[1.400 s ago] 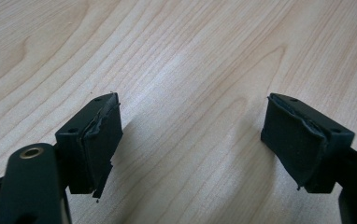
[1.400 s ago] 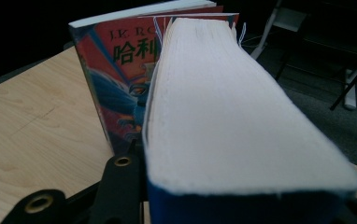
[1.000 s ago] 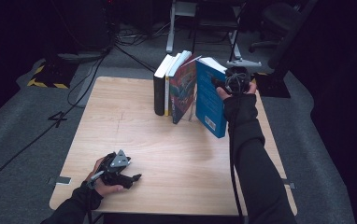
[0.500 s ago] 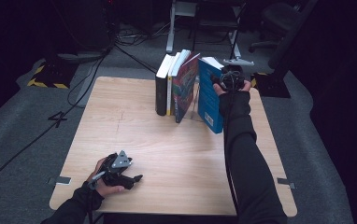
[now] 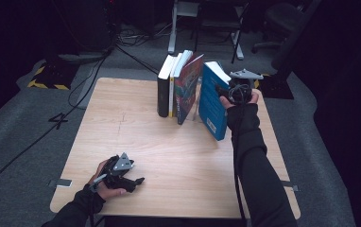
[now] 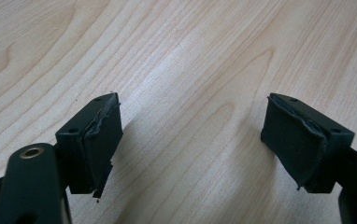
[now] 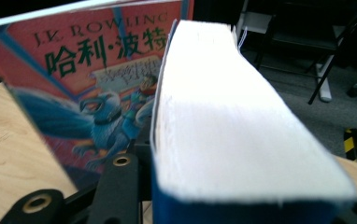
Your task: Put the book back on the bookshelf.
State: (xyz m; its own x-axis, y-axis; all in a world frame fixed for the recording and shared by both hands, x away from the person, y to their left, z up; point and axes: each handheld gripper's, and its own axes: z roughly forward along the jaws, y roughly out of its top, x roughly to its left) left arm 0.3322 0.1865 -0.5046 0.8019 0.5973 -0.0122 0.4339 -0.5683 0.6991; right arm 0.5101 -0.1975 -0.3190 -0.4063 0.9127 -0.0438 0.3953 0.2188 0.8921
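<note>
Blue book (image 5: 212, 101) clamped in right gripper (image 5: 239, 90), tilted beside the Harry Potter book (image 5: 187, 87), not yet upright; left gripper (image 5: 130, 181) wide open, empty.

Blue book (image 5: 211, 101): thick hardback-size vol., blue cover, white page block, small white label low on the cover nr the spine. Stands on the wooden table (image 5: 169, 156) at far right end of the book row, tilted, top leaning away from the others, w/ a gap btwn it & the next book. Clamped across its thickness in right gripper (image 5: 239, 90), which sits at its upper far edge. In right gripper view the page edges (image 7: 228, 121) run away from camera, blue cover edge at btm. Neighbour: colourful paperback (image 5: 188, 87), orange-red cover w/ blue winged creature, Chinese title, "J.K. Rowling" on top; leans slightly, just beside blue book, not touching.
</note>
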